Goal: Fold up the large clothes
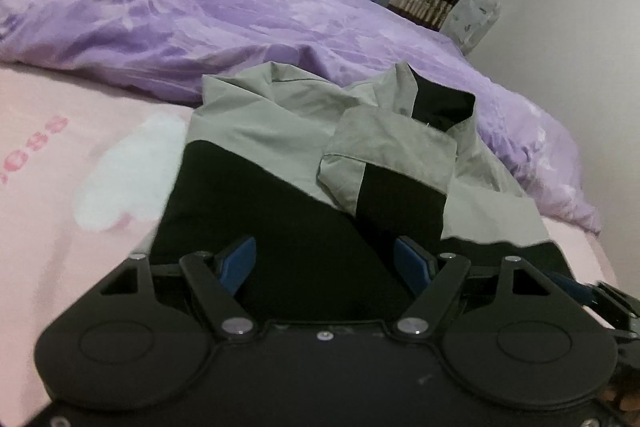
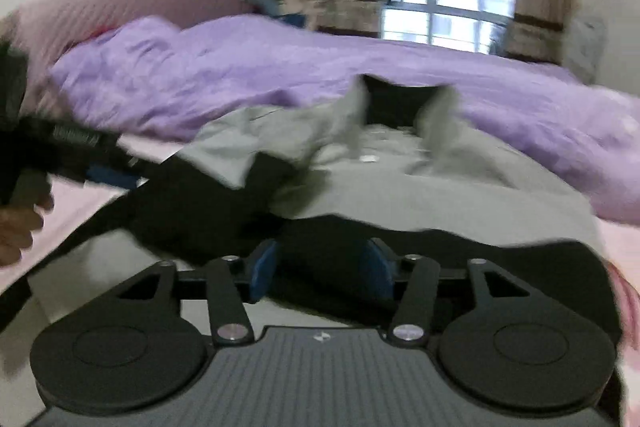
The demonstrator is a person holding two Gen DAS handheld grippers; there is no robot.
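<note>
While jacket (image 1: 304, 163) lies on bed, left claw (image 1: 326, 259) gapes at hem.

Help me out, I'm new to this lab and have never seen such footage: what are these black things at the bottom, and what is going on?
Each picture comes from a camera mounted on a hand-held gripper that a person carries, looking along its two blue-padded fingers. The left hand-held gripper and the right hand-held gripper are both open and hold nothing. Before them, a grey and black jacket, one sleeve folded across it, lies on a pink bed sheet, beside a purple duvet. The right view is blurred.
</note>
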